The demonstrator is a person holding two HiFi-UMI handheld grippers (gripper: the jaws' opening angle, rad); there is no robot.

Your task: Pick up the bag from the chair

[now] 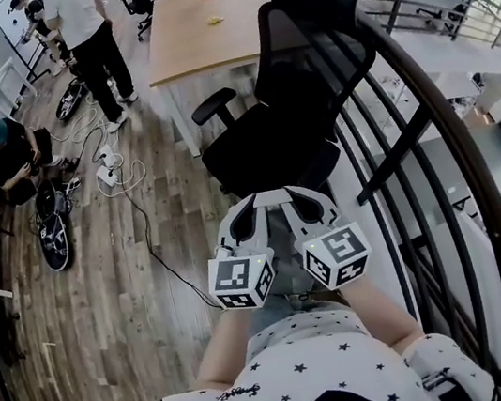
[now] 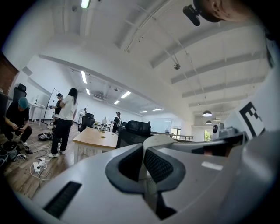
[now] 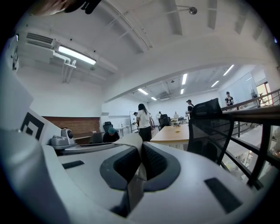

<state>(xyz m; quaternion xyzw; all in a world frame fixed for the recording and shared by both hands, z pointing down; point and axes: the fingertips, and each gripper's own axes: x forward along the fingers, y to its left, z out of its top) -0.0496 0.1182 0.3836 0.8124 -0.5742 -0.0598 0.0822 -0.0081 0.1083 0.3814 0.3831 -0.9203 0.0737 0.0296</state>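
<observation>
The ceiling strip lights (image 3: pixel 76 55) make my room bright and even, with soft shadows. Fisheye bends my edges into black corners, and the nearest foreground blurs in both gripper views.

Chair seat (image 1: pixel 257 151) front, hidden behind left gripper (image 1: pixel 250 209) and right gripper (image 1: pixel 307 199).

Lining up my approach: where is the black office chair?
In the head view the black office chair stands at centre, with the wooden table beyond it to the left and the dark railing close on its right.
</observation>
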